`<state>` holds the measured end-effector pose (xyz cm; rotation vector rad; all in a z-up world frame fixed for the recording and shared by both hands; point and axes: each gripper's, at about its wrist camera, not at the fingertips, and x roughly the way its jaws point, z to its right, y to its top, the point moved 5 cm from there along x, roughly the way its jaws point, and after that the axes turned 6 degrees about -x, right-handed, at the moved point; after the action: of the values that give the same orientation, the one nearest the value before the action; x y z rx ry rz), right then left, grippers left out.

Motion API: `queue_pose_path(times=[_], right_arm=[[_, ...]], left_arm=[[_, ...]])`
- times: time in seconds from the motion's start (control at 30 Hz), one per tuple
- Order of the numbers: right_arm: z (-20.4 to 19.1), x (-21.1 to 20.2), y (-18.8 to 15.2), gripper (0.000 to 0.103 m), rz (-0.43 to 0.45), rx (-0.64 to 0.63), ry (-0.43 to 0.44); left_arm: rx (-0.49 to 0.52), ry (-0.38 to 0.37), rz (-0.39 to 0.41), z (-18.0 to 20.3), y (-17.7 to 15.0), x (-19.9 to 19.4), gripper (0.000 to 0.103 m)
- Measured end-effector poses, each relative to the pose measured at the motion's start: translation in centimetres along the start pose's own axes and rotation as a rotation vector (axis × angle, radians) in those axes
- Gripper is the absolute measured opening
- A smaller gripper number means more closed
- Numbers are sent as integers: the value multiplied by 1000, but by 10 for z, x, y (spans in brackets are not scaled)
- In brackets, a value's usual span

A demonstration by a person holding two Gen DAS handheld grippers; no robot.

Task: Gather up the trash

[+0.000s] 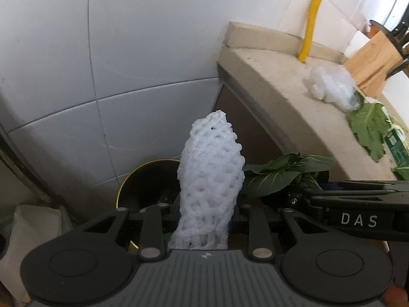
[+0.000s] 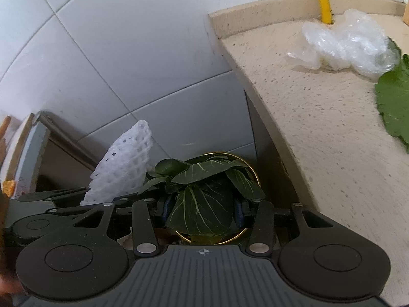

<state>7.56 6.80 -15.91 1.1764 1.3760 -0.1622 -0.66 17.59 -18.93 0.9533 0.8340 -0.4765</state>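
So both are loaded over the bin point(image 2: 251, 171) — left gripper point(image 1: 203, 220) fingers clamped on the foam net point(image 1: 209, 168), right gripper point(image 2: 200, 212) pinching the leafy greens point(image 2: 202, 192) — but springy foam could bounce off the rim.

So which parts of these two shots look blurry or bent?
Left wrist view: the plastic wrap and loose leaf on the counter are smeared, while the foam net stays sharp. Right wrist view: fisheye curves the tile lines and counter edge; the held greens are crisp.
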Motion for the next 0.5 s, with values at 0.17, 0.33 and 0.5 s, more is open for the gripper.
queue_pose_path(times=[0.17,0.33,0.5], right_arm=[[4,12,0,52,-25,-1,-1],[4,22,2,52,-49,-8,6],[3,37,8,52,-69,-17,8]], left_arm=[[-20,22,-30,-6,0,13,23],[-37,52,-43,-11,2,21,23],[-60,94,-51,-19,5,30,24]])
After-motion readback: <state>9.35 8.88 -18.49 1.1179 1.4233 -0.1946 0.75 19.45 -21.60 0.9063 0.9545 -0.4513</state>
